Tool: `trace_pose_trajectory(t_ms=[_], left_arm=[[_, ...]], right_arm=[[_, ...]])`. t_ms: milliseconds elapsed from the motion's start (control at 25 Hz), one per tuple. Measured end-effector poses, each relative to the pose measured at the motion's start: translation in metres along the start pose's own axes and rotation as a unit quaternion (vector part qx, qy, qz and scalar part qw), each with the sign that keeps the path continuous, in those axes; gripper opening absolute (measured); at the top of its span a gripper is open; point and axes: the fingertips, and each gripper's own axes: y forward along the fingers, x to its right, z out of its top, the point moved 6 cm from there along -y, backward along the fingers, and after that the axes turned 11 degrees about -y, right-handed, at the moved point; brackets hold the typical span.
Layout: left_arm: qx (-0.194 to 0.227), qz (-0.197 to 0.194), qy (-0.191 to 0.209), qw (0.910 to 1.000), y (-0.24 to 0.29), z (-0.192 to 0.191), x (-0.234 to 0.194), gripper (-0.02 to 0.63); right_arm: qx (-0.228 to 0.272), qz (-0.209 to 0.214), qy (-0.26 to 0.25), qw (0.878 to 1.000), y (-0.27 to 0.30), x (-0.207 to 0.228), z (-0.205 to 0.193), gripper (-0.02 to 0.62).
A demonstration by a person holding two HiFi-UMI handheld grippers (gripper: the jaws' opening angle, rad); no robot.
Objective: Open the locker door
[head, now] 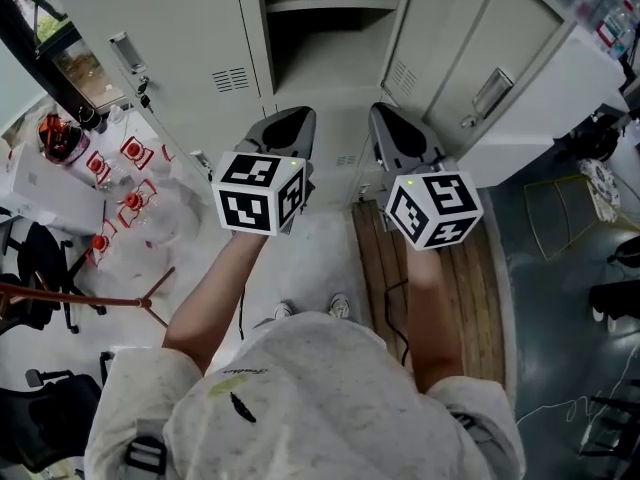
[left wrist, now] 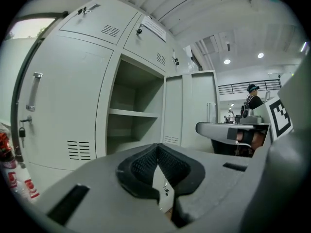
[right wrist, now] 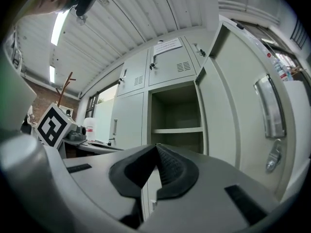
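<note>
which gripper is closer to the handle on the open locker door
right. the right gripper is just left of the handle on the open door. the left gripper is farther left, beyond the right one.

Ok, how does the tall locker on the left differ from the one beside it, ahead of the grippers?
The left locker is shut flush; the middle locker stands open. The left locker shows only its closed front, with a handle and vent slots; the middle locker shows its inside and a shelf. Both are the same pale grey.
</note>
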Motion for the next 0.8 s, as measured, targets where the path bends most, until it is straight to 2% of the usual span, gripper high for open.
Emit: trace_pose_trajectory(t_ms=[360, 800], left_arm=[[0.006, 0.017, -0.008, 0.9998, -0.011, 0.001, -0.014, 0.006], [0.004, 0.012, -0.011, 0.9999, -0.013, -0.002, -0.013, 0.006]], right_arm=[[-0.004, 0.018, -0.001, 1.0, 0.01, -0.011, -0.002, 0.003], [-0.007, 0.018, -0.002, 1.0, 0.006, -0.016, -0.005, 0.003]])
